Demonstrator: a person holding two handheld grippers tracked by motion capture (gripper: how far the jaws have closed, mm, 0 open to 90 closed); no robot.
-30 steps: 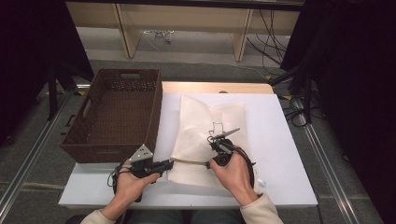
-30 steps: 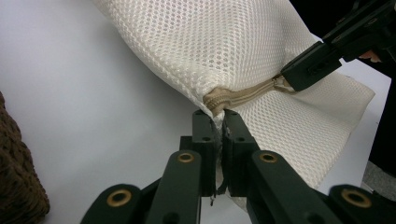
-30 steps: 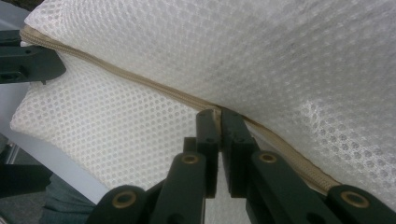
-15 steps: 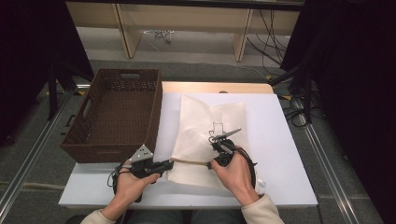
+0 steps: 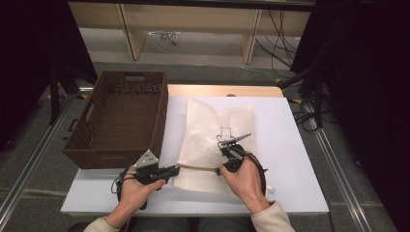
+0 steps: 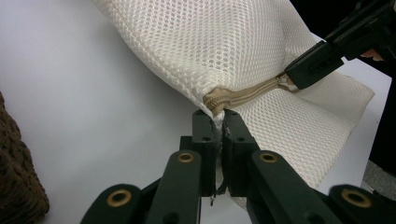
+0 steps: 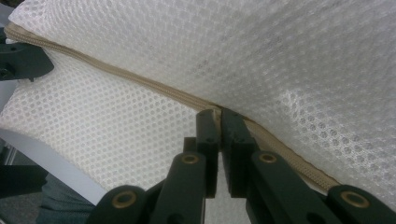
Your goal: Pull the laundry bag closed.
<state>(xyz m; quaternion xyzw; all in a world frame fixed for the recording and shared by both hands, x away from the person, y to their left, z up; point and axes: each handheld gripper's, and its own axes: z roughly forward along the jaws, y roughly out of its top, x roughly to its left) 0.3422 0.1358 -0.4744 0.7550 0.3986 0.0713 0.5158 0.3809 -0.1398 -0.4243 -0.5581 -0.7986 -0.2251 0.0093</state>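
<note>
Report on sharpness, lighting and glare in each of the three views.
High view: the white table is evenly lit, its surroundings fall to black, fine detail soft. Left gripper view: mesh bag and zipper crisp, the basket at the edge blurred. Right gripper view: sharp weave at the gripper, no glare.

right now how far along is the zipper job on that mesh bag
Done: both grips are set. The left gripper is shut on the corner of the mesh bag at the zipper's end, and the right gripper is shut on the zipper further along. In hand: the tape is held taut between them. Left: running it along; I cannot tell how much is open. The wicker basket holds nothing.
</note>
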